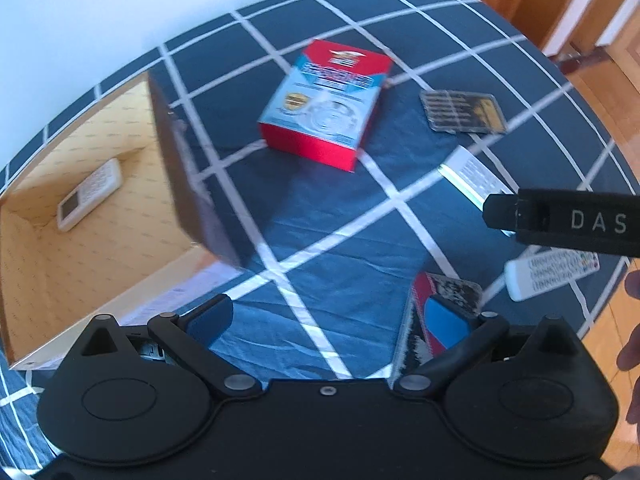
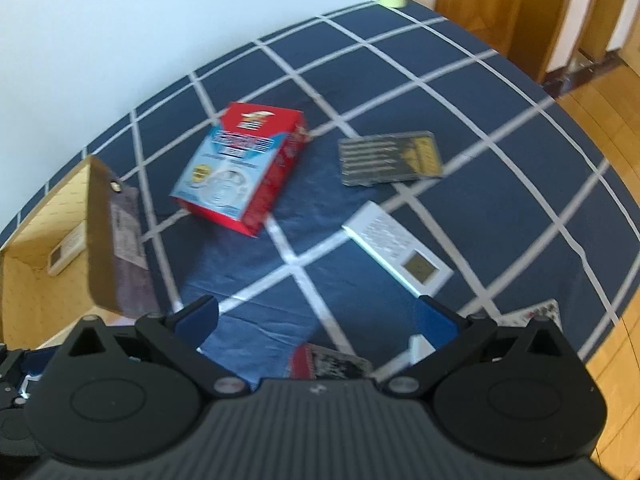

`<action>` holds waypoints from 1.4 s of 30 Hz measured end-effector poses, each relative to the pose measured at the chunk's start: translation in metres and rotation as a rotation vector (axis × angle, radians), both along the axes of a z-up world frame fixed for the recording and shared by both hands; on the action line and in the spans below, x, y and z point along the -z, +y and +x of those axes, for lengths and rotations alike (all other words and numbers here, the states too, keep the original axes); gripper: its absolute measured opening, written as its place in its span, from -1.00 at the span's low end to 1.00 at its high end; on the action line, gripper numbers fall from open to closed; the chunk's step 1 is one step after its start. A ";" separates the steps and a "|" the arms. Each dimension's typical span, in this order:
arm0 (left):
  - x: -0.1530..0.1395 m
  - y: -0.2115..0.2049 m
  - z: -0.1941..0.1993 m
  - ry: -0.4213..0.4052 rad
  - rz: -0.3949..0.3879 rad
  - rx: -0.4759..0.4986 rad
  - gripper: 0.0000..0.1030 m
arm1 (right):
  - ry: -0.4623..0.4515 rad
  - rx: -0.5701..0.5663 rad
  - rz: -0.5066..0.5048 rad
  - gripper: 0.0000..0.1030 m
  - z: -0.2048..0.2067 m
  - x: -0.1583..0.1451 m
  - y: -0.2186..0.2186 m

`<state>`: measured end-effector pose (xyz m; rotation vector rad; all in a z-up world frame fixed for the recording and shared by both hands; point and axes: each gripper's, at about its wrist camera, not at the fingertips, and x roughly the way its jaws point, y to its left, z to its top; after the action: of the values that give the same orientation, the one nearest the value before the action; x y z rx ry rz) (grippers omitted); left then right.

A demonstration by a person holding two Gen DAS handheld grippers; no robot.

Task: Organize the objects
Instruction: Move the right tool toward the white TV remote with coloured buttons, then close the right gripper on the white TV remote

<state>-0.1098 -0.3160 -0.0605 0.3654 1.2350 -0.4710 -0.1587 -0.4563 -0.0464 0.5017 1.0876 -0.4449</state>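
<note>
Currently I'm hovering between picks | left gripper and right gripper both spread, holding nothing | one remote lying in cardboard box | I'm judging white calculator nearest for right gripper, needing descent

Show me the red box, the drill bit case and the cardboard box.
red box [image 2: 236,172], right wrist view, top face.
drill bit case [image 2: 390,158], right wrist view, clear lid centre.
cardboard box [image 1: 92,236], left wrist view, inner floor.

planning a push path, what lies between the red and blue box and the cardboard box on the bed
Nothing: in both wrist views only bare checked bedspread lies between the red and blue box and the open cardboard box.
</note>
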 end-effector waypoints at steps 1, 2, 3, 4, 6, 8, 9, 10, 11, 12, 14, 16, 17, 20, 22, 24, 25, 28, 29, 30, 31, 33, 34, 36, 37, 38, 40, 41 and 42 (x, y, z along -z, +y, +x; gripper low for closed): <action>0.001 -0.004 -0.002 0.000 0.002 0.007 1.00 | 0.002 0.008 0.000 1.00 -0.004 0.002 -0.004; 0.002 -0.008 -0.004 -0.001 0.003 0.013 1.00 | 0.008 0.019 0.001 1.00 -0.010 0.004 -0.009; 0.003 -0.013 -0.006 0.000 0.005 0.019 1.00 | 0.012 0.027 0.001 1.00 -0.014 0.006 -0.013; 0.004 -0.016 -0.007 0.003 0.004 0.021 1.00 | 0.017 0.034 0.004 1.00 -0.019 0.009 -0.018; 0.007 -0.024 -0.010 0.015 0.004 0.021 1.00 | 0.035 0.050 0.009 1.00 -0.028 0.015 -0.029; 0.011 -0.033 -0.012 0.025 0.006 0.027 1.00 | 0.051 0.061 0.008 1.00 -0.036 0.020 -0.039; 0.013 -0.037 -0.014 0.027 0.009 0.029 1.00 | 0.057 0.067 0.009 1.00 -0.040 0.022 -0.043; 0.015 -0.042 -0.016 0.031 0.009 0.031 1.00 | 0.063 0.073 0.010 1.00 -0.043 0.025 -0.048; 0.018 -0.046 -0.017 0.036 0.009 0.033 1.00 | 0.069 0.079 0.012 1.00 -0.048 0.028 -0.053; 0.021 -0.051 -0.019 0.044 0.010 0.034 1.00 | 0.075 0.082 0.014 1.00 -0.051 0.030 -0.058; 0.027 -0.059 -0.022 0.055 0.013 0.033 1.00 | 0.090 0.085 0.019 1.00 -0.056 0.037 -0.067; 0.033 -0.067 -0.024 0.068 0.017 0.026 1.00 | 0.103 0.080 0.023 1.00 -0.060 0.042 -0.075; 0.036 -0.071 -0.025 0.075 0.016 0.021 1.00 | 0.110 0.077 0.026 1.00 -0.061 0.044 -0.080; 0.044 -0.083 -0.030 0.091 0.022 0.004 1.00 | 0.131 0.064 0.035 1.00 -0.066 0.053 -0.094; 0.050 -0.092 -0.032 0.111 0.024 -0.011 1.00 | 0.142 0.056 0.040 1.00 -0.068 0.058 -0.102; 0.055 -0.102 -0.035 0.120 0.031 -0.016 1.00 | 0.154 0.050 0.047 1.00 -0.071 0.063 -0.112; 0.058 -0.108 -0.037 0.122 0.033 -0.017 1.00 | 0.158 0.048 0.051 1.00 -0.072 0.066 -0.116; 0.068 -0.123 -0.042 0.144 0.034 -0.025 1.00 | 0.171 0.039 0.060 1.00 -0.076 0.074 -0.131; 0.072 -0.127 -0.044 0.151 0.036 -0.028 1.00 | 0.176 0.036 0.065 1.00 -0.078 0.077 -0.137; 0.076 -0.133 -0.046 0.159 0.036 -0.031 1.00 | 0.180 0.033 0.069 1.00 -0.079 0.080 -0.141; 0.079 -0.138 -0.048 0.167 0.035 -0.032 1.00 | 0.184 0.030 0.073 1.00 -0.080 0.083 -0.145; 0.086 -0.147 -0.051 0.179 0.036 -0.039 1.00 | 0.197 0.023 0.081 1.00 -0.084 0.091 -0.154; 0.090 -0.151 -0.053 0.186 0.036 -0.044 1.00 | 0.201 0.020 0.087 1.00 -0.085 0.094 -0.158; 0.096 -0.159 -0.055 0.198 0.035 -0.050 1.00 | 0.201 0.017 0.106 1.00 -0.088 0.102 -0.166; 0.100 -0.163 -0.057 0.204 0.036 -0.056 1.00 | 0.196 0.016 0.120 1.00 -0.089 0.105 -0.169; 0.103 -0.167 -0.059 0.213 0.033 -0.060 1.00 | 0.197 0.010 0.136 1.00 -0.090 0.109 -0.172; 0.109 -0.174 -0.062 0.226 0.031 -0.066 1.00 | 0.205 -0.006 0.140 1.00 -0.091 0.114 -0.174; 0.112 -0.176 -0.064 0.229 0.031 -0.068 1.00 | 0.210 -0.010 0.142 1.00 -0.091 0.118 -0.176; 0.115 -0.179 -0.065 0.231 0.032 -0.070 1.00 | 0.212 -0.011 0.150 1.00 -0.092 0.121 -0.178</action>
<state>-0.1747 -0.4947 -0.1752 0.2998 1.4761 -0.4428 -0.2502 -0.6340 -0.1674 0.5896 1.3343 -0.4153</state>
